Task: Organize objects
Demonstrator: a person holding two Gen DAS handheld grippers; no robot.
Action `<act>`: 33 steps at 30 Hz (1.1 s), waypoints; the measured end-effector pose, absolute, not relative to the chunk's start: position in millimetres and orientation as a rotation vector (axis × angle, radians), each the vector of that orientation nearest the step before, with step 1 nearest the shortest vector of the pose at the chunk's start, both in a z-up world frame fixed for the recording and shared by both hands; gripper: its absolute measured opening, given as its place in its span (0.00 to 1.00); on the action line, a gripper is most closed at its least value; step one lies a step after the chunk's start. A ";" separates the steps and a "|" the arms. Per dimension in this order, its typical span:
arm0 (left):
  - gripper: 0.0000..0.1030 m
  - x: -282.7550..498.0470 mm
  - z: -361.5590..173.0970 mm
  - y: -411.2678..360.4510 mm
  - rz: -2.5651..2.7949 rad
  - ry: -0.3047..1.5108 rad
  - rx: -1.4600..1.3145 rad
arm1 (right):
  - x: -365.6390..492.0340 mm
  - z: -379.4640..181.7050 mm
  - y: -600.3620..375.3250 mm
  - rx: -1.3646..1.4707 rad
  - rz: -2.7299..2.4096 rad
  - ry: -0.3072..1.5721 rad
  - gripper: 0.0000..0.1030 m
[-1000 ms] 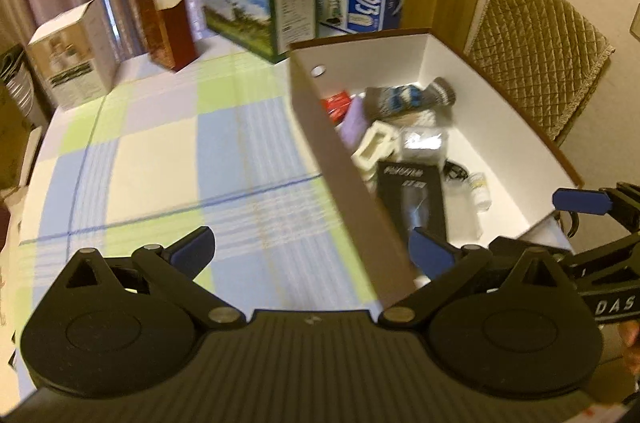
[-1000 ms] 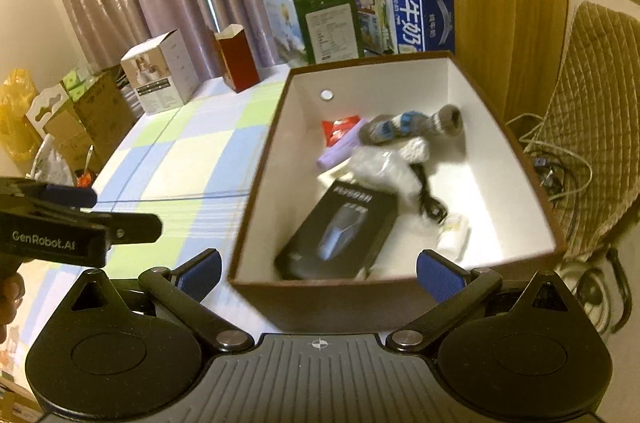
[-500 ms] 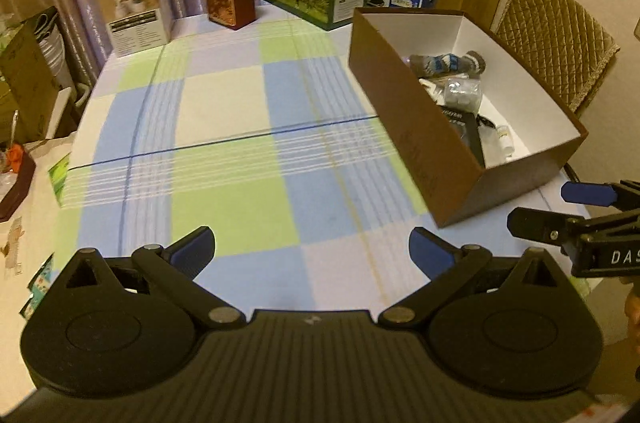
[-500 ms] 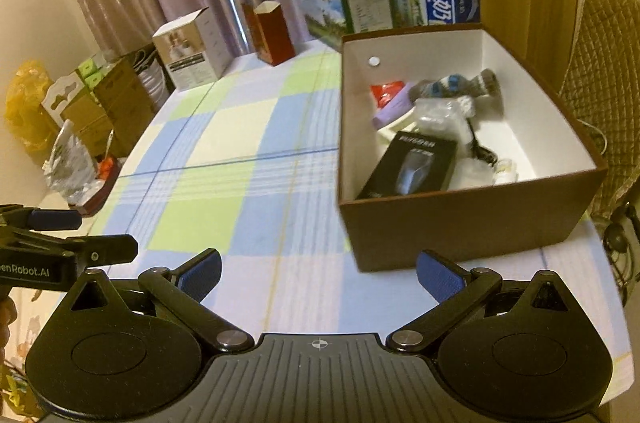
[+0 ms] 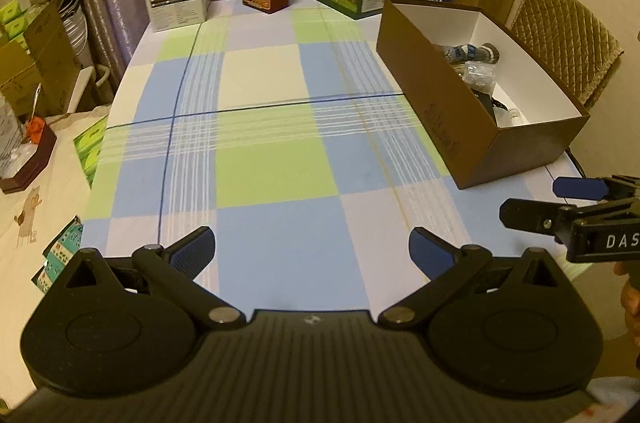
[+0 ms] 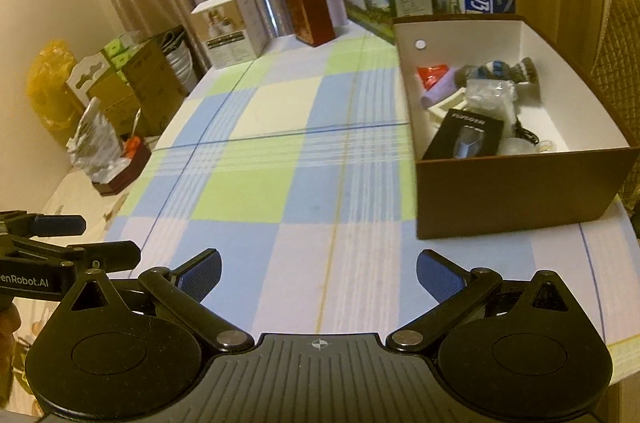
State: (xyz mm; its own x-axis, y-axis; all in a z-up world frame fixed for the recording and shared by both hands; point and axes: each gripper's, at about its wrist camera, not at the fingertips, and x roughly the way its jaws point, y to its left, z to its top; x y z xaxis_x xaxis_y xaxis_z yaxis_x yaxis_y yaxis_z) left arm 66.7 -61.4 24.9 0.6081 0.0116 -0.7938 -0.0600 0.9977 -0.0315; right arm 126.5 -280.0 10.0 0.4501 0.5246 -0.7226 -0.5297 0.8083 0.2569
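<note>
Both grippers withdrew from one box.

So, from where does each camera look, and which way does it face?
Left wrist: on the left gripper, facing forward over the checked tablecloth; brown box at right; the right gripper enters at right.
Right wrist: on the right gripper, facing the same way; looks into the brown box; the left gripper enters at left.
Shared: tablecloth, brown box, cartons by the curtain, both grippers open.
</note>
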 end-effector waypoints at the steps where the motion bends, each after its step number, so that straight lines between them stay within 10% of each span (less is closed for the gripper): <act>1: 0.99 64.7 25.0 -59.7 0.044 0.916 -0.060 | 124.7 10.1 -278.6 -0.008 0.654 0.891 0.98; 33: 0.99 25.4 24.3 -28.2 0.107 0.895 -0.100 | 98.3 4.0 -250.1 -0.045 0.681 0.900 0.98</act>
State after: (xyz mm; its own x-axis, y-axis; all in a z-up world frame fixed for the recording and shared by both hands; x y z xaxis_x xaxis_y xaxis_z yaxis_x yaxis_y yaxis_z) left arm 25.4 -28.2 24.3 0.6211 0.0507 -0.7821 -0.1343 0.9900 -0.0424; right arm 98.3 -250.1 4.0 0.4276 0.5272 -0.7343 -0.5636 0.7906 0.2394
